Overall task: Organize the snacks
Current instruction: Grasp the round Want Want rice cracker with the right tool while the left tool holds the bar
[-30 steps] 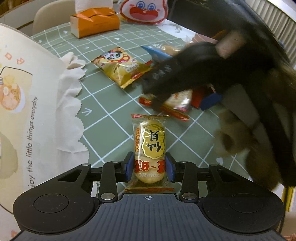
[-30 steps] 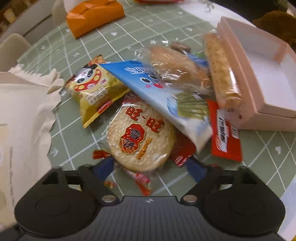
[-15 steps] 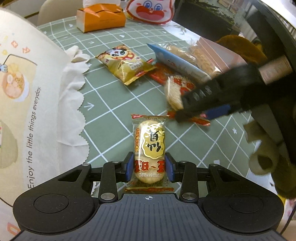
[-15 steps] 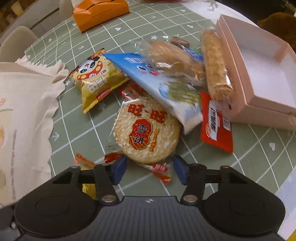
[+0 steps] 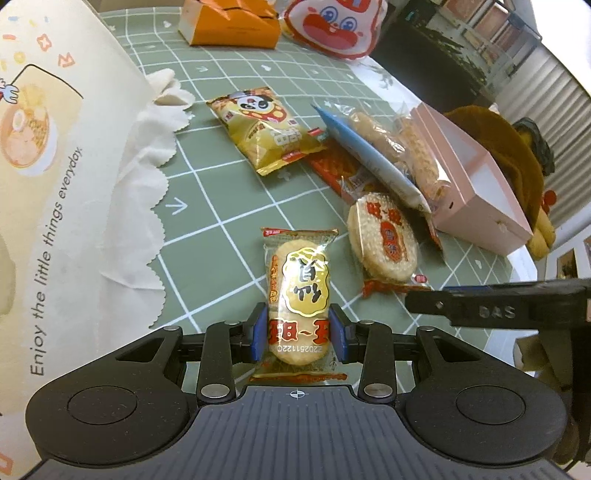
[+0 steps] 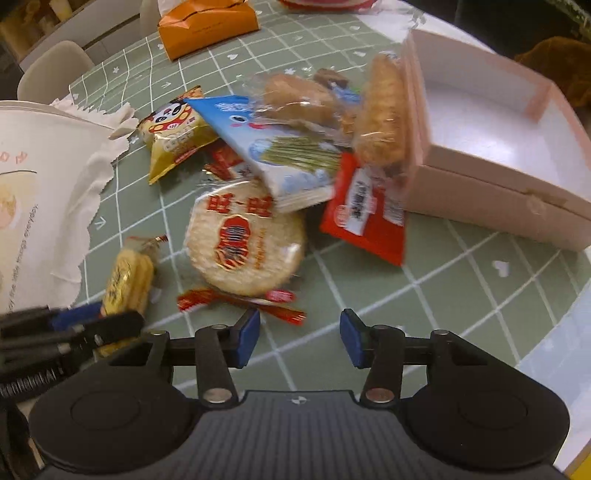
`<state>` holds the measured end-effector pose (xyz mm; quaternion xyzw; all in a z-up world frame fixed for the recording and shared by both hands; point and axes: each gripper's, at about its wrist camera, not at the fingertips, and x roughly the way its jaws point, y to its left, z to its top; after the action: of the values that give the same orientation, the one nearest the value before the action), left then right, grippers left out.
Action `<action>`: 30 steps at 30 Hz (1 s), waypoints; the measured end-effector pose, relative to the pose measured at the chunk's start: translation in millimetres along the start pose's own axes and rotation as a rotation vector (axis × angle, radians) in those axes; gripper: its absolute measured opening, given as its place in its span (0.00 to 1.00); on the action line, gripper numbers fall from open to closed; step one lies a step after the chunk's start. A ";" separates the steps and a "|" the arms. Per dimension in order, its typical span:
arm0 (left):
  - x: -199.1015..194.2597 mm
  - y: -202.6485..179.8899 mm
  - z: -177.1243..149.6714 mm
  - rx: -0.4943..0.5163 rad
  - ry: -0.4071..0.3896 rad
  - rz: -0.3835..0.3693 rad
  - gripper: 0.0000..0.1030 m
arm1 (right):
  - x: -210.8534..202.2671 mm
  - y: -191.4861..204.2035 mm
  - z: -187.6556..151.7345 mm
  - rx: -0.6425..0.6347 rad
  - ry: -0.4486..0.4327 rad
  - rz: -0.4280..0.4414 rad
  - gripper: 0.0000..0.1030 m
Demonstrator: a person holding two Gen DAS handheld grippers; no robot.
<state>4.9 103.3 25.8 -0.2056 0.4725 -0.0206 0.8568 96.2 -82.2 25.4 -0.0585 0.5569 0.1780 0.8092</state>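
My left gripper [image 5: 298, 338] is shut on an oval rice cracker pack [image 5: 301, 288] with a gold label, just above the green checked tablecloth. A round rice cracker [image 6: 243, 238] in a clear wrapper lies ahead of my right gripper [image 6: 299, 338]. That gripper's jaws are closing with nothing between them; the wrapper's red tail lies just past the fingertips. Behind the cracker is a pile: a panda bag [image 6: 173, 136], a blue pack [image 6: 280, 147] and a red pack [image 6: 364, 214]. An open pink box [image 6: 491, 122] stands to the right.
A cream printed cloth bag [image 5: 55, 166] covers the left side of the table. An orange box [image 5: 229, 22] and a red-and-white cartoon bag [image 5: 332, 26] sit at the far edge. The table's edge runs close on the right, past the pink box.
The right gripper's jaws went from wide around the round cracker to much narrower, and the gripper drew back, leaving the cracker on the cloth. The left gripper kept its grip and rolled slightly.
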 end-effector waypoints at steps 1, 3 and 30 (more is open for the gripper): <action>-0.3 0.5 0.3 -0.004 -0.003 0.003 0.39 | -3.5 -3.7 -1.5 0.006 -0.009 0.014 0.59; -2.7 0.9 0.3 -0.006 -0.009 0.018 0.39 | -12.1 -6.7 -1.4 0.021 -0.048 0.046 0.72; -6.1 -17.1 -2.2 0.041 0.012 0.015 0.39 | -15.9 -6.6 -0.5 0.059 -0.025 0.029 0.44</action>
<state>2.4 88.3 36.0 -0.1842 0.4788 -0.0250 0.8580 93.1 -92.0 39.2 -0.0242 0.5526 0.1738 0.8147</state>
